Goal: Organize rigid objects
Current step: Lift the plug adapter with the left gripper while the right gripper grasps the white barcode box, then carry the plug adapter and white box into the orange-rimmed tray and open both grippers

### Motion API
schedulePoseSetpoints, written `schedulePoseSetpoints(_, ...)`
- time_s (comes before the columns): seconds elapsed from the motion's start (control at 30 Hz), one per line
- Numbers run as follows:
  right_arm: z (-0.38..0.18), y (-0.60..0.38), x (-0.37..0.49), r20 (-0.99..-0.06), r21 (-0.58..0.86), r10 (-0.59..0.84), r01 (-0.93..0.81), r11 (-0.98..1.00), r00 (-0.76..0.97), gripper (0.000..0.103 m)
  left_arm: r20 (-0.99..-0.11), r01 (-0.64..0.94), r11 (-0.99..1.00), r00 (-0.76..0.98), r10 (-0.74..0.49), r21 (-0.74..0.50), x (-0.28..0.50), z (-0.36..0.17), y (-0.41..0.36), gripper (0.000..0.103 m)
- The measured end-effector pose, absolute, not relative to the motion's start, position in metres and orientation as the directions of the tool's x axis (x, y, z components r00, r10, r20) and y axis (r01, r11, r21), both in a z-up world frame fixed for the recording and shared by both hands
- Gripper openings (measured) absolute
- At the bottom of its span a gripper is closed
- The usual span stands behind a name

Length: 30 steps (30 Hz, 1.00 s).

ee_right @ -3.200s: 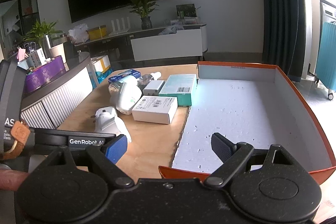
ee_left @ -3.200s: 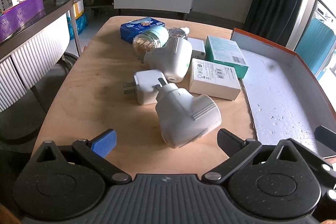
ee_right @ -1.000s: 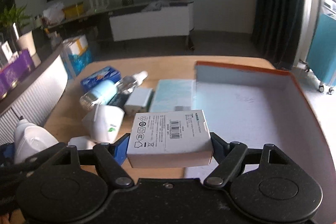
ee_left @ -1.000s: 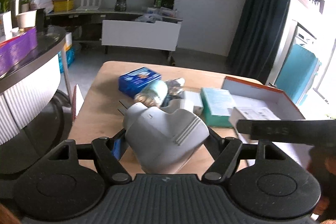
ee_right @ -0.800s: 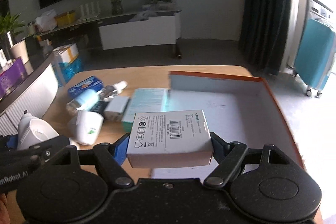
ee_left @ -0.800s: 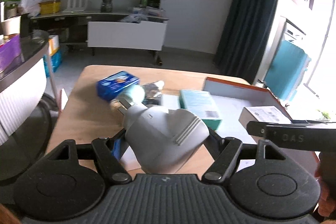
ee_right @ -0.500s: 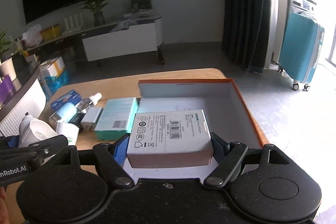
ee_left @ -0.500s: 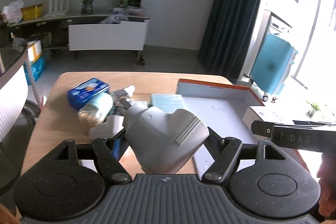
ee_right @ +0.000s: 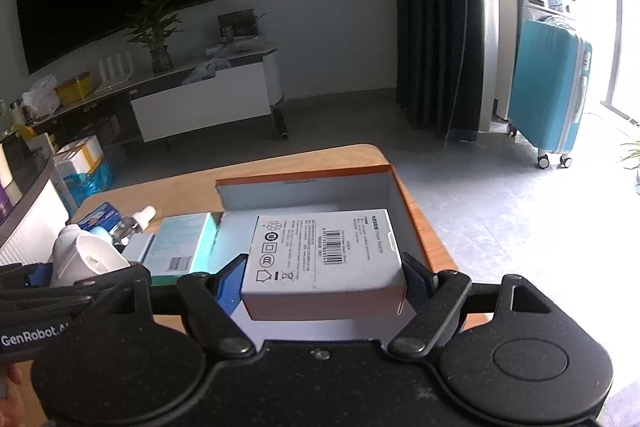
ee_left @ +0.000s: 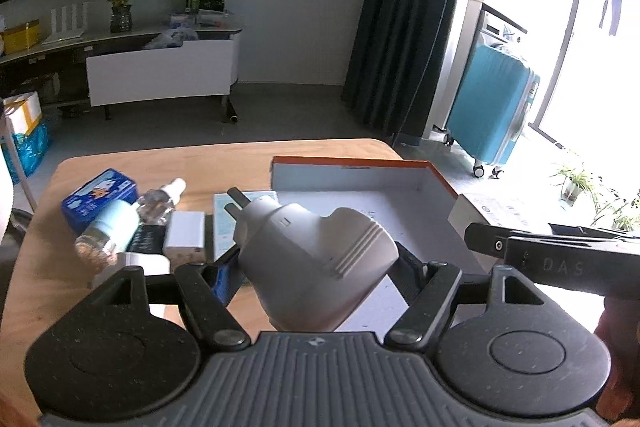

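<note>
We carry a load in each claw. Our left gripper [ee_left: 316, 277] is clenched on the grey plug adapter [ee_left: 316, 259], its fingers [ee_left: 230, 273] pressing the body from both sides; the adapter lies tilted between them, its two dark prongs pointing up and ahead to the left. Our right gripper [ee_right: 324, 279] is clenched on the white adapter box [ee_right: 326, 257], held flat between its fingers [ee_right: 232, 281] with the barcode label facing up. Just ahead of and beneath the right gripper sits the orange-edged tray [ee_right: 404, 199], and the white box hangs over its pale floor, though we cannot tell whether the box touches it. From the left wrist view the same tray [ee_left: 360, 163] lies ahead and to the right of the left gripper, on the wooden table [ee_left: 160, 163]. Ahead and to the left of the left gripper lie the remaining items, close together: a teal box [ee_left: 222, 223] right beside the tray's near-left wall, a small white box [ee_left: 185, 235] next to it, a clear bottle with a white cap [ee_left: 162, 199], a pale blue-capped jar [ee_left: 108, 233] on its side, and a blue tin [ee_left: 100, 195] farthest left. The right gripper's handle [ee_left: 560, 259] crosses the right side of the left view.
</note>
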State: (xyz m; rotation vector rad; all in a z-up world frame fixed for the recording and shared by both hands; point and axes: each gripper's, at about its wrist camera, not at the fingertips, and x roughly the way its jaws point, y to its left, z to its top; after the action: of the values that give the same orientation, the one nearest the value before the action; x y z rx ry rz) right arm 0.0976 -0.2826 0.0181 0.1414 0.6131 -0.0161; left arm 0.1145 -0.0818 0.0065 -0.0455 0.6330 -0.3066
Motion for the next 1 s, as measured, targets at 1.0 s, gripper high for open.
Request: schedulePoseSetpoints(1.0, 0.016, -0.297, 0.139, -0.575, 0.115, 0.03, 0.045, 0.992, 0.817, 0.092, -0.601, 0.294, 0.95, 0.742, -0.297, -0.107, 0.143, 0.002, -0.117, 0.075)
